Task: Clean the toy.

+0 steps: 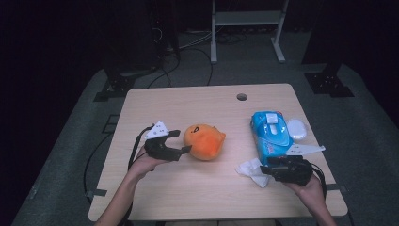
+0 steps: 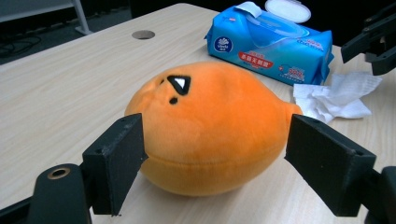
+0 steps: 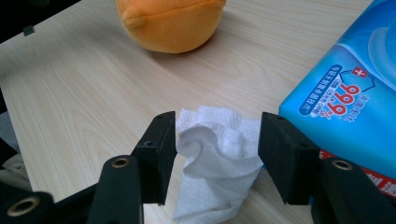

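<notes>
Gripper (image 1: 181, 141) above pale wooden table (image 1: 202, 188)

In the right gripper view, the orange plush toy (image 3: 170, 23) and blue wipes pack (image 3: 350, 98) are cut off.

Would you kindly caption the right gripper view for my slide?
Right gripper open around a crumpled white wipe, beside the blue wipes pack.

A crumpled white wipe (image 3: 217, 154) lies between the right hand-held gripper (image 3: 217, 156)'s parted jaws.
</notes>
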`<action>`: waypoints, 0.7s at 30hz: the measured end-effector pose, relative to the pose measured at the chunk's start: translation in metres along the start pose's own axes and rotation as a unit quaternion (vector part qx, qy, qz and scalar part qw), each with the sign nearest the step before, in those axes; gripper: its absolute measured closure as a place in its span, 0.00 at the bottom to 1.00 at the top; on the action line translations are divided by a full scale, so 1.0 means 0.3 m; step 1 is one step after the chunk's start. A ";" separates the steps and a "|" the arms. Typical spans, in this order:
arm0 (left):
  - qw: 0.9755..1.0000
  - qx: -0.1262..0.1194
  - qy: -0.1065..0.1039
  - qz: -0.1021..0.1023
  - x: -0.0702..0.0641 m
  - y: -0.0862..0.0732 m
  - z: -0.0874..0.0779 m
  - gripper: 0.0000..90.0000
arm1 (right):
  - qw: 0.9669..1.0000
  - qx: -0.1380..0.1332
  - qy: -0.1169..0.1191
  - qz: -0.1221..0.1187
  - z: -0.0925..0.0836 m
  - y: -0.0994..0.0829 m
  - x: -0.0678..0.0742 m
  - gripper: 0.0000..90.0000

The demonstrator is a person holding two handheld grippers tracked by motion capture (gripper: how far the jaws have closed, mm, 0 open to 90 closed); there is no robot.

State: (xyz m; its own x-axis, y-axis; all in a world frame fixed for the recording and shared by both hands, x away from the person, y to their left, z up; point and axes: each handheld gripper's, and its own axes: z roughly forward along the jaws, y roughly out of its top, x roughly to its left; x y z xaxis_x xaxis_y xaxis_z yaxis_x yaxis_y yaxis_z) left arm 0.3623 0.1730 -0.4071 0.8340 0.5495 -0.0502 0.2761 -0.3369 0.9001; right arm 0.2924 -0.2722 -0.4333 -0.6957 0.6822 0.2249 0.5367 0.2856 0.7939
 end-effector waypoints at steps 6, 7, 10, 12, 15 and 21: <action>1.000 0.011 0.004 -0.003 0.002 -0.036 -0.020 0.21 | 1.000 -0.001 -0.002 -0.001 0.000 0.000 -0.003 0.49; 1.000 0.010 0.004 -0.005 0.003 -0.042 -0.024 0.21 | 1.000 0.000 -0.003 -0.001 0.000 0.001 -0.002 0.49; 1.000 0.010 0.007 -0.008 0.007 -0.054 -0.036 0.20 | 1.000 0.000 -0.003 -0.002 0.001 0.000 0.000 0.49; 1.000 0.010 0.007 -0.010 0.007 -0.060 -0.042 0.20 | 1.000 0.001 -0.004 -0.002 0.003 0.000 0.001 0.48; 1.000 0.010 0.008 -0.011 0.005 -0.069 -0.052 0.20 | 1.000 0.001 -0.005 -0.003 0.003 0.000 0.002 0.48; 1.000 0.018 0.010 -0.013 0.002 -0.094 -0.067 0.20 | 1.000 0.001 -0.005 -0.002 0.002 0.000 0.001 0.47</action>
State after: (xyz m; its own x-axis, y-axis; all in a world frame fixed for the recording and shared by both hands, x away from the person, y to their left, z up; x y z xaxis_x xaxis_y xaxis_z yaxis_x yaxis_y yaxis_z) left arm 0.3455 0.1982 -0.4237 0.8174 0.5725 -0.0639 0.3139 -0.3497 0.8827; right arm 0.2926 -0.2716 -0.4335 -0.6939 0.6870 0.2157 0.5346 0.2908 0.7935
